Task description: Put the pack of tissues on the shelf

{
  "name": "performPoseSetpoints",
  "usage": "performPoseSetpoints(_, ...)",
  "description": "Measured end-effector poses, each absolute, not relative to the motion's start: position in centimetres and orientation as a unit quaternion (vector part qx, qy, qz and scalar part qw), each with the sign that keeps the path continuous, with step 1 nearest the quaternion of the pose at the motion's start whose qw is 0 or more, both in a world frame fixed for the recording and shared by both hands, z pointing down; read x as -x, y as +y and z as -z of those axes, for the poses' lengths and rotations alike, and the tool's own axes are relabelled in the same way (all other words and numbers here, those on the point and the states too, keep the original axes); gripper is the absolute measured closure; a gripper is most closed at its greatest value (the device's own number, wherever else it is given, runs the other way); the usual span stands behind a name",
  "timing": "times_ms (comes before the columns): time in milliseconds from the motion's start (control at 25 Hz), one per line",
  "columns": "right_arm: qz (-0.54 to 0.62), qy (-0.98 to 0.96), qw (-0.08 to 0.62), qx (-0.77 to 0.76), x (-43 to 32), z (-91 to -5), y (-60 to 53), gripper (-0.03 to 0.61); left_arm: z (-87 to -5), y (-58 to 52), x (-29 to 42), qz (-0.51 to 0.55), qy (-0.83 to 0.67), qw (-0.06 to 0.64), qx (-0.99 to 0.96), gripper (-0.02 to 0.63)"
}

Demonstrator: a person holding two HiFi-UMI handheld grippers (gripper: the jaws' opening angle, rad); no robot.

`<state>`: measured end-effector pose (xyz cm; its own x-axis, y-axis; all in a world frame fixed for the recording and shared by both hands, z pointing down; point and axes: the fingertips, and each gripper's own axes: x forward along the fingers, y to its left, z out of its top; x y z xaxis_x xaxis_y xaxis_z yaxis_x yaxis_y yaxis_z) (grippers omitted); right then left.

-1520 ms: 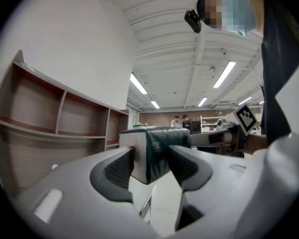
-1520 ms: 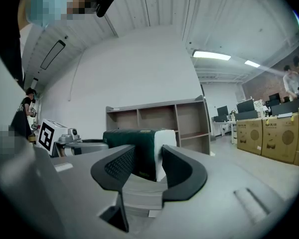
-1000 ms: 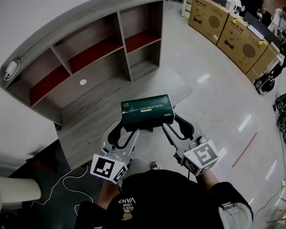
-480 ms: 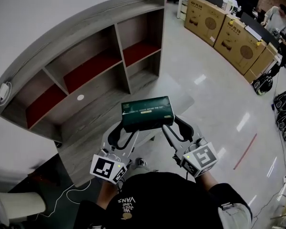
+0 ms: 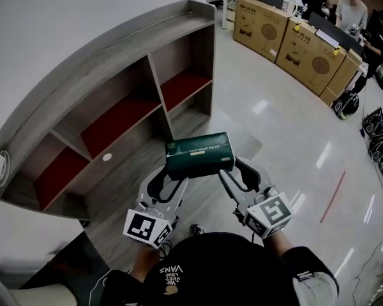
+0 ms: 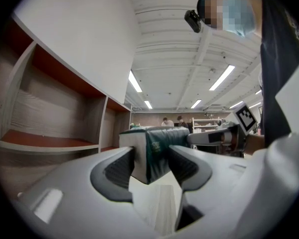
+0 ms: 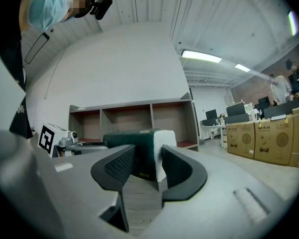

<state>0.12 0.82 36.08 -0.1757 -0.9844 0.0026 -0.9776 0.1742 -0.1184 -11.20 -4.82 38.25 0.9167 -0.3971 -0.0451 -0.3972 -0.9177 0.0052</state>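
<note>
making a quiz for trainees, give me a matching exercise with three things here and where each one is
Things:
1 tissues
2 shelf
3 boxes

Places:
a against the white wall
b on the floor, far right
c gripped at its ends by the left gripper and right gripper

Pairs: 1-c, 2-a, 3-b

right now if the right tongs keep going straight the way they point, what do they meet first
The right tongs clamp the dark green tissue pack, so it would travel along. Beyond it, the first thing is probably the grey wooden shelf unit, though depth is unclear.
</note>
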Motion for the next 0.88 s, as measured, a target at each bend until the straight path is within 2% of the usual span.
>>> performPoseSetpoints(440,0.065,0.765,0.024,0.64,-0.3,-37.3,-0.8,0.413,-39.6,-6.6,10.7,-0.018,0.195,-0.002,0.981,0.373)
performPoseSetpoints(880,0.07,0.8,0.018,0.596,-4.9,-37.1,-7.4,0.413,-39.5,-11.8,6.8,-0.017,0.253,0.0,0.967,0.373)
